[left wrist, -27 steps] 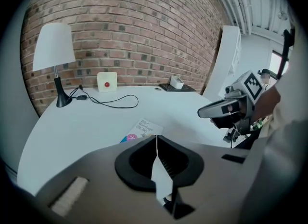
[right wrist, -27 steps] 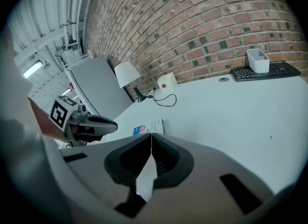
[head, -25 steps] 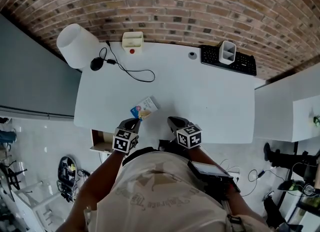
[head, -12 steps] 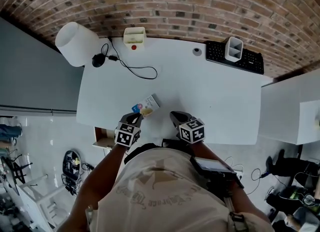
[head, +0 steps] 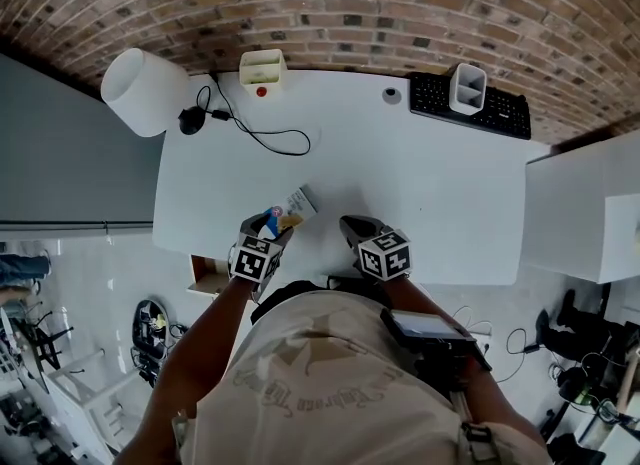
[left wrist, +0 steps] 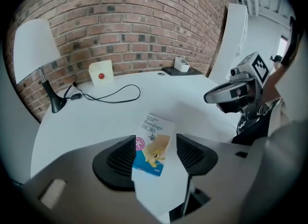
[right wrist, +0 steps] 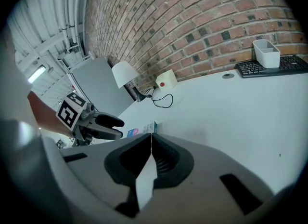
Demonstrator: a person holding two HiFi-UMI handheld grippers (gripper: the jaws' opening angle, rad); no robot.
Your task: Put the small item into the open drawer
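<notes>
Blue-and-white bandage box [left wrist: 153,147] lies between just-opened jaws of left gripper [left wrist: 155,142]; right gripper [right wrist: 151,137] pressed together

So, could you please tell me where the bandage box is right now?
The bandage box lies on the white table near its front edge in the head view, between the jaws of the left tongs, which have just been opening.

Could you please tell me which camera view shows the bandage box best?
The left gripper view: the bandage box lies flat on the table between the left tool's jaws, which have just been opening, its printed face readable. The head view shows it small, partly under that tool. The right gripper view shows only a sliver.
</notes>
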